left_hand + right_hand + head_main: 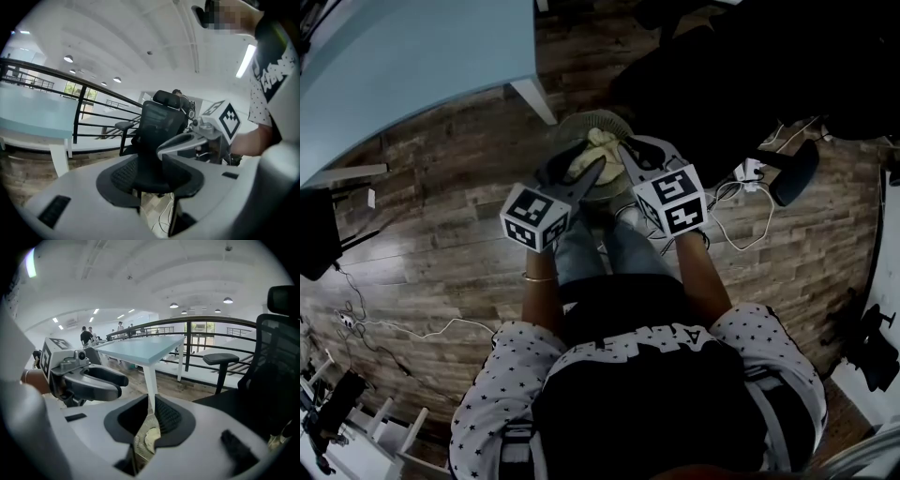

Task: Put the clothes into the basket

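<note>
Left gripper [579, 169] fingers open, right gripper [630, 155] closed, both over basket [581, 120].
Cream cloth [602, 148] could snag a finger and get dragged out.

Your left claw [587, 174] has its jaws apart; your right claw [630, 157] has them together. Both point forward and down, side by side.

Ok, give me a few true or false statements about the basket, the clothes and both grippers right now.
1. The basket stands on a wooden floor. True.
2. The basket is empty. False: a pale cloth lies in it.
3. The left gripper clamps a cloth. False: its jaws stand apart with nothing between them.
4. The right gripper has its jaws together. True.
5. A light blue table stands near the basket. True.
</note>
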A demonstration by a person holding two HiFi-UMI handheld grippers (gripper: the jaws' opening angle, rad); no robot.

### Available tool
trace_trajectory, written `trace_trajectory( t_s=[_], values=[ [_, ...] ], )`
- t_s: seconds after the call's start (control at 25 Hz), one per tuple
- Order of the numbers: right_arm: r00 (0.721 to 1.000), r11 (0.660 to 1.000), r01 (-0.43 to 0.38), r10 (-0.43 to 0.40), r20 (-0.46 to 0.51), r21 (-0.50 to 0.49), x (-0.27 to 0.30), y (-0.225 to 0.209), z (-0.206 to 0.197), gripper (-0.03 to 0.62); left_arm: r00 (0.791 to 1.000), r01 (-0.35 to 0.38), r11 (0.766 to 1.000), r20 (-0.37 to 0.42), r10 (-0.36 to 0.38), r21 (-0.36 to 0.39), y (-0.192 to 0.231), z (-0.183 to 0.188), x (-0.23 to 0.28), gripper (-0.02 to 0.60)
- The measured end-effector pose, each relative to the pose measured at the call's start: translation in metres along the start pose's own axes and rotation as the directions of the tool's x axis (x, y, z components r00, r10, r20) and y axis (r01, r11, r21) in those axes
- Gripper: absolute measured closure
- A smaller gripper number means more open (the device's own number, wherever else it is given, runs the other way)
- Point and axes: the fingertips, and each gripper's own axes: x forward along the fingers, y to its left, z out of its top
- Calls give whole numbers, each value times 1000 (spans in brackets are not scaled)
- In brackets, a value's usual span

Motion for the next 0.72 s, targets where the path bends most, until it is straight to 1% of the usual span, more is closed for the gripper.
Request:
trace_trajectory(
  t_s=[0.16,0.32,0.6,0.72],
  values=[
    [1000,1000,0,-1,23,12,-2,-2,5,551,999,-9,1000,39,9,16,1,13,-2,419],
    [998,1000,11,-11,66,1,-8,-2,16,551,998,-8,999,65,5,44,-2,24,-5,420],
    [987,999,31,-25,161,-36,-20,0,46,553,993,-53,996,112,45,75,0,47,-17,508],
    [977,999,25,-16,213,-42,-27,1,60,554,988,-78,992,137,64,98,0,61,-22,520]
  ],
)
